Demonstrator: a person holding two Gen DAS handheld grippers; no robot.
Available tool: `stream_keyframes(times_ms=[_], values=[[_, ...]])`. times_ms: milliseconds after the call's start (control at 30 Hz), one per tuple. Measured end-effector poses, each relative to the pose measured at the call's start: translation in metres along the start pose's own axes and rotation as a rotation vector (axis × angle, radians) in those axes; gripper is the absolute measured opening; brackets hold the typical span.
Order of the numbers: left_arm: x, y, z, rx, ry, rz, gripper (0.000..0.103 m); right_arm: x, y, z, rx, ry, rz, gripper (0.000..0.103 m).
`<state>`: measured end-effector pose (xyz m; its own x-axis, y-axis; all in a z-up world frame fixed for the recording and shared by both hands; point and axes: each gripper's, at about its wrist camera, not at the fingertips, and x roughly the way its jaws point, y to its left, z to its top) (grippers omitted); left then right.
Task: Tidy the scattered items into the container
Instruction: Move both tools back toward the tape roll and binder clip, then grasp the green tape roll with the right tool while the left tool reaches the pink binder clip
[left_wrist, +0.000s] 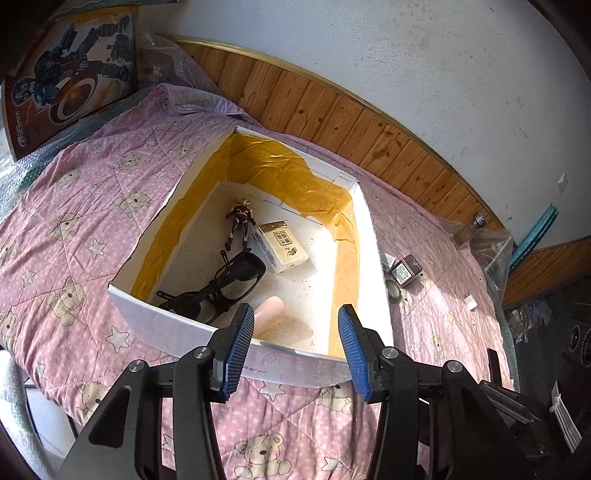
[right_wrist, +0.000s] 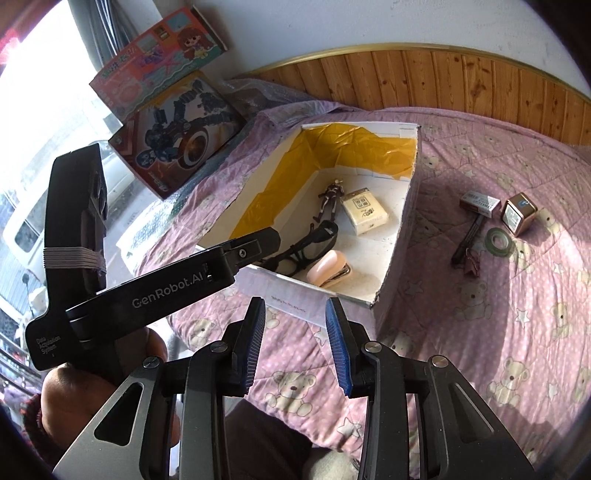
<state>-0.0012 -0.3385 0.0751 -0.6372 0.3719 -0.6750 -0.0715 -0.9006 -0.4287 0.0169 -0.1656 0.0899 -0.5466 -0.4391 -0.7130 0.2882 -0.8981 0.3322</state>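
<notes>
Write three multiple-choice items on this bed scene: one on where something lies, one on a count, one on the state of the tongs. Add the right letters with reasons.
1. Where does the pink stapler lie?
A. inside the white box
B. on the quilt beside the tape roll
C. on the toy cartons

2. How many items lie inside the box?
A. two
B. four
C. six

3. How do the right tongs stand?
A. shut on the pen
B. shut on nothing
C. open and empty

Answers:
1 A: the stapler rests on the box floor near the front wall.
2 B: toy figure, tissue pack, dark glasses and stapler.
3 C: a clear gap shows between the blue pads, with only quilt behind.
</notes>
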Motion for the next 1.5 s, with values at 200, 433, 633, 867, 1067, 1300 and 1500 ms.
stream_keyframes(times_ms=[200, 433, 633, 867, 1067, 1300, 1500], values=[[-0.001, -0.03, -0.011, 0.051, 0.008, -0.054, 0.049, -0.026, -0.026, -0.014, 0.059, -0.041, -0.008, 0.037], [0.004, -0.081, -0.018, 0.161, 0.025, -0.127, 0.049, -0.054, -0.068, -0.022, 0.161, -0.108, -0.035, 0.037], [0.013, -0.119, -0.029, 0.249, 0.07, -0.169, 0.049, -0.065, -0.108, -0.037, 0.281, -0.135, -0.059, 0.038], [0.048, -0.146, -0.041, 0.282, 0.154, -0.214, 0.049, -0.059, -0.147, -0.047, 0.37, -0.116, -0.089, 0.037], [0.084, -0.152, -0.039, 0.258, 0.208, -0.23, 0.049, -0.046, -0.179, -0.042, 0.419, -0.091, -0.119, 0.036], [0.132, -0.153, -0.034, 0.222, 0.256, -0.188, 0.049, -0.03, -0.22, -0.021, 0.45, -0.081, -0.149, 0.036], [0.174, -0.154, -0.034, 0.213, 0.282, -0.129, 0.049, -0.006, -0.258, 0.006, 0.434, -0.046, -0.163, 0.036]])
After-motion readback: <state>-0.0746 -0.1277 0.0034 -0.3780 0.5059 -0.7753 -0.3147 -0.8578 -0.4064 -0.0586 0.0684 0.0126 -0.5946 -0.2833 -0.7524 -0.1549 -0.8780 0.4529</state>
